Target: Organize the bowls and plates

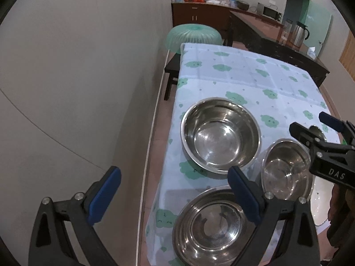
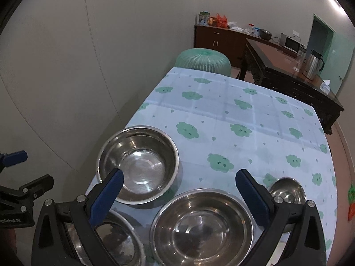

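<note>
1. Bowls of shiny stainless steel sat grouped at the near end of the counter, which was covered by a pale blue cloth printed with green clouds [image 2: 221, 119].
2. Farthest of the group stood the deep round steel bowl [image 2: 138, 165], upright and empty, near the counter's left edge.
3. Just near of it, toward the left, lay the wide shallow steel bowl [image 1: 210, 226], partly hidden behind a finger in both views.
4. To its right sat the broad steel bowl with a flat rim [image 2: 202, 228], close beside the deep one; whether their rims touched could not be told.
5. At the right of the group was the small steel bowl [image 2: 287, 190], partly hidden by a blue pad.
6. The left gripper [image 1: 175, 196] hovered over the counter's left edge with its jaws wide apart and nothing between them.
7. The right gripper [image 2: 177, 196] hung above the near bowls, jaws likewise spread wide and empty.
8. Beyond the counter's far end stood a green ribbed plastic dome cover [image 2: 203, 61], and farther right a dark wooden table [image 2: 288, 75] carrying a steel thermos jug [image 2: 312, 65].
</note>
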